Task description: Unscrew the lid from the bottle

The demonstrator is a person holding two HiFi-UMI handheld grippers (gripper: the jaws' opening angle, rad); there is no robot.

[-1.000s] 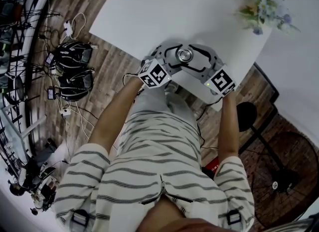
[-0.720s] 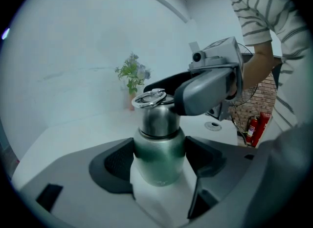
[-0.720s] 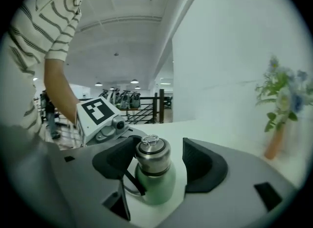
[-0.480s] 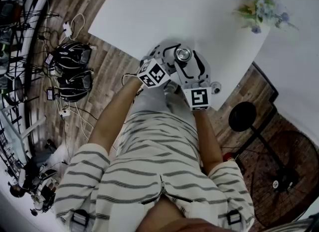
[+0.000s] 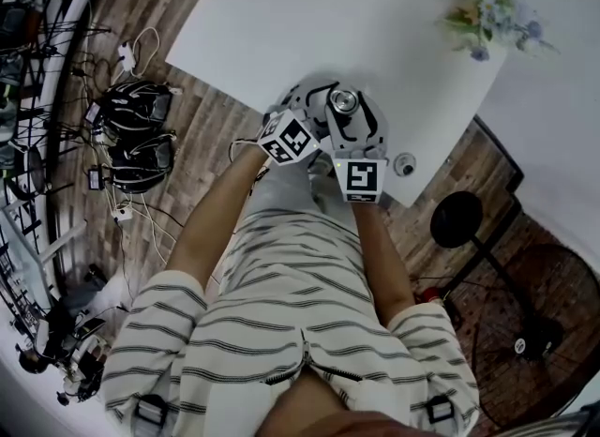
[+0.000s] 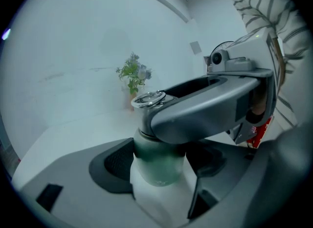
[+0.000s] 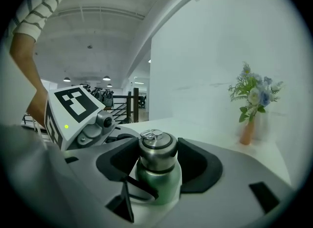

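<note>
We have swung our right tool around the bottle. A second ago it reached in from the bottle's right; now it comes in from the bottle's near side, straight out from our body. Its marker cube has moved with it, and our right forearm has drawn in over our striped shirt. Its jaws have just been closing, with the lid between them and the pads now against its sides. A small round thing on the surface, right of the bottle, has come uncovered.
</note>
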